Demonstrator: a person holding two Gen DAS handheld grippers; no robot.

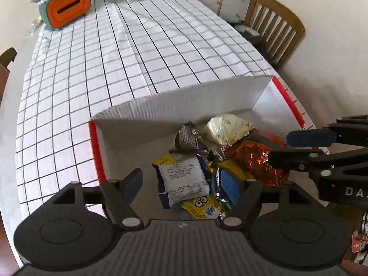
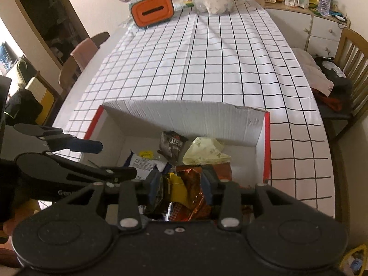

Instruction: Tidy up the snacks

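Corrugated white cardboard forms the box (image 1: 184,105), an open-topped rectangle with red outer edges standing near the close end of a table under a white cloth (image 1: 115,53) ruled with thin black lines. Inside lie crinkled snack packets, heaped toward the near wall: a white packet with blue ends (image 1: 181,179), a yellow cartoon-face sachet (image 1: 202,207), a dark brown wrapper (image 1: 187,138), a pale yellow pouch (image 1: 226,128) and a shiny orange foil bag (image 1: 253,156). Box floor at the left and far right lies bare. The left gripper (image 1: 184,184) hangs over the white packet with blue pads spread wide, pinching nothing. The right gripper (image 2: 181,186) stands narrowly parted around the foil bag (image 2: 193,186); whether its pads press it I cannot tell. Beyond the box the cloth runs open to an orange-faced rounded case (image 2: 153,11) at the far end.
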